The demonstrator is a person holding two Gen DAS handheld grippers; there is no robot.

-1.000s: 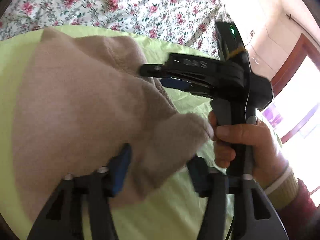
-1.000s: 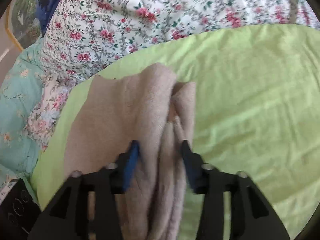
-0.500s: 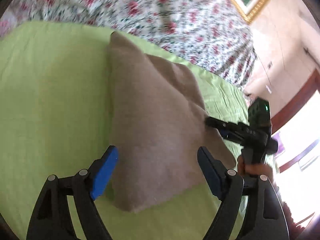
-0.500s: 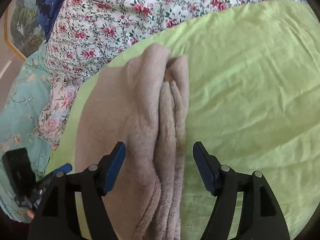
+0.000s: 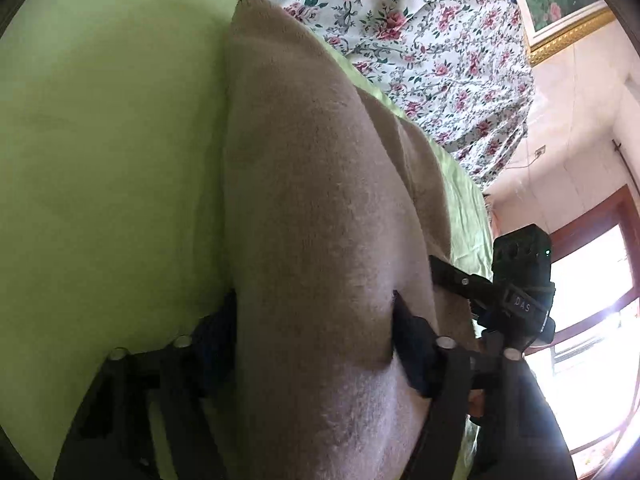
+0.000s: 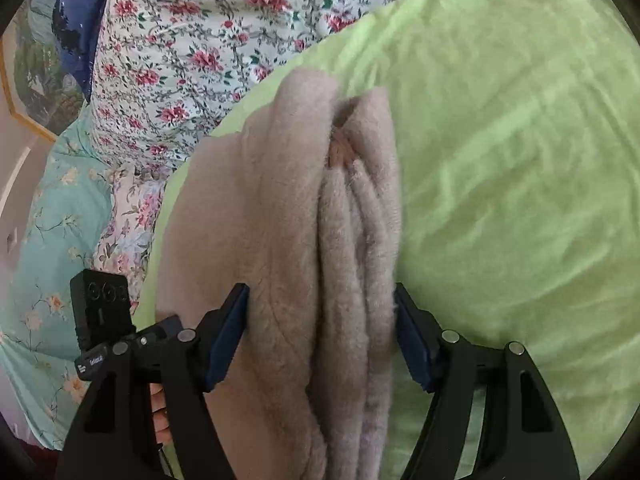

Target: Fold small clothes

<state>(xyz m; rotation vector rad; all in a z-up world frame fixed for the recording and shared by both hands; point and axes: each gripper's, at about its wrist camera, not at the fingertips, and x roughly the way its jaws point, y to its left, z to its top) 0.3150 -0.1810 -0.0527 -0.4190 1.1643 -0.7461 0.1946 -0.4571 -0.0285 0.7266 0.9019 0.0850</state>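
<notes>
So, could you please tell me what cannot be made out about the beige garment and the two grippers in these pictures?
- Left wrist view: the beige garment hides the tips of the closing left gripper; its near end runs off the bottom edge.
- Right wrist view: the closing right gripper straddles the folded layers; whether the pads press is unclear.
- Both views: the garment's type stays hidden by its folds.

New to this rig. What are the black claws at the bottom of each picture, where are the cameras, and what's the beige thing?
No robot: a person holds a two-finger gripper in each hand, each with a fisheye camera looking along its fingers. The left view shows the left gripper, with the right gripper beyond it. The right view shows the right gripper from its own camera. A folded beige fleece garment lies on a green sheet over a floral bedspread. Both grippers straddle the garment with jaws closing, pads at its sides.
</notes>
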